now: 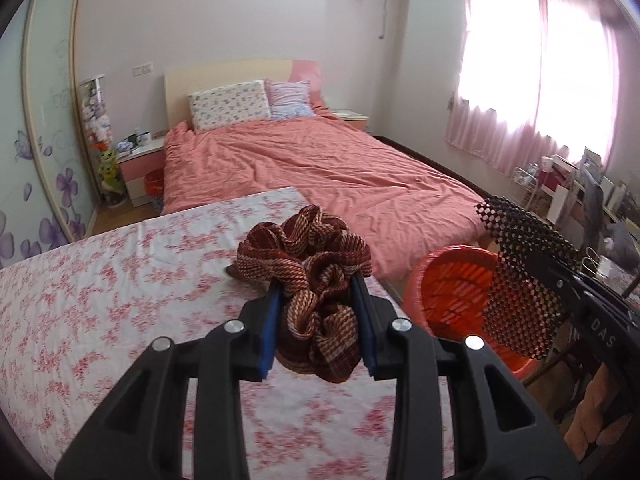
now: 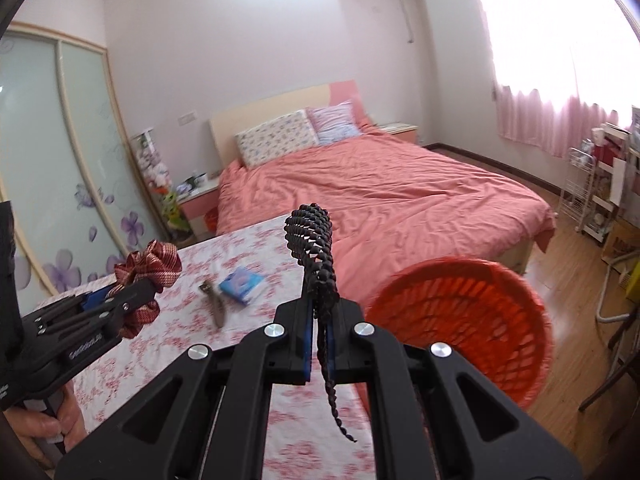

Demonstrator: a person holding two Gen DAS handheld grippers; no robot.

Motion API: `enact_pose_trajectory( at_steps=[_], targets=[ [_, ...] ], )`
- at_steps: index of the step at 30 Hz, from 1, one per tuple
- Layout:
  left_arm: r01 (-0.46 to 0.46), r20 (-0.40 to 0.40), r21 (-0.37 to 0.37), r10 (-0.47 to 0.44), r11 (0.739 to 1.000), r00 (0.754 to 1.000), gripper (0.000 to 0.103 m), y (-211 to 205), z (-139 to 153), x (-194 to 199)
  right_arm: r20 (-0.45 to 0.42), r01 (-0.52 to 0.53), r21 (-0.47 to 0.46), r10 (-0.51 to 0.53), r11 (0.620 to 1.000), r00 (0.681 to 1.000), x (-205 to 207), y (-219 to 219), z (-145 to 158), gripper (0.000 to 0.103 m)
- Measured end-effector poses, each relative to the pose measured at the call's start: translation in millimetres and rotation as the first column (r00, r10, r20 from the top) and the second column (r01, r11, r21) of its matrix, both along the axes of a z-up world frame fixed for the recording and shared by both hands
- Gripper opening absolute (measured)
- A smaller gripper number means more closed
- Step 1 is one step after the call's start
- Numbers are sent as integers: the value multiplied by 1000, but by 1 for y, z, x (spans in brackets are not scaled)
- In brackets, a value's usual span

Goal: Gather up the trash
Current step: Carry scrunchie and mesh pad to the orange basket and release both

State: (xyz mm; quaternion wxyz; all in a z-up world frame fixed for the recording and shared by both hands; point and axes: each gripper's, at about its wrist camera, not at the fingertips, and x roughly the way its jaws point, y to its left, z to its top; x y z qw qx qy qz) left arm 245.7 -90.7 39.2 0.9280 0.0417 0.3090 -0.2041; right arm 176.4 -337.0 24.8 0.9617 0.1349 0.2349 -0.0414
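Left wrist: left gripper point(image 1: 320, 300) clamps ruffled woven scrunchie point(image 1: 308, 272); right gripper point(image 2: 320, 328) pinches black perforated mesh point(image 2: 314, 248).

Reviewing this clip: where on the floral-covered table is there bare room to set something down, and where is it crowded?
Free: the floral table along its far edge toward the bed, and its left side in the left wrist view. Crowded: the middle, where a blue packet and a brown scrap lie close together, beside the left gripper holding striped cloth.

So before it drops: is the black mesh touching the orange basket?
Apart. The right wrist view shows the black mesh pinched in the right tool, with bedspread showing between it and the orange basket.
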Motion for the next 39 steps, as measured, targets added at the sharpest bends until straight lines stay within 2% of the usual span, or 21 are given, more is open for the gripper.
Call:
enact_pose_trajectory(
  at_steps=[8,13,20,25,27,28,29,31,39],
  targets=[
    [137,-19,-49,-138,989,990,34,-64,-7,-11,-6,99,37,-99,994,995,-6,-53,-13,5],
    [220,-49,-77,-224,972,973,34,-110,-22,-12,-17,134,63,-133,989,991,-3,-75,-24,5],
    [281,-101,-88,-290,956,952,35,-162,-49,0,-32,164,129,-161,978,986,3,-109,-39,5],
    [281,-130,-68,-288,957,949,50,-181,-73,9,-49,163,184,-156,969,986,11,-122,-53,6],
    [274,-142,-56,-280,960,950,55,-183,-81,14,-63,163,193,-153,968,986,14,-127,-60,8],
    [270,-149,-52,-275,961,950,58,-183,-84,15,-71,166,195,-155,967,985,15,-128,-62,15],
    [266,-154,-46,-270,963,950,59,-182,-89,17,-80,168,198,-155,966,985,16,-128,-67,27],
    [253,-155,-31,-254,967,955,65,-178,-93,19,-85,169,199,-155,965,984,13,-127,-71,38],
    [185,-167,-12,-185,983,968,67,-150,-99,30,-119,159,169,-140,973,983,14,-120,-76,41]
  ],
)
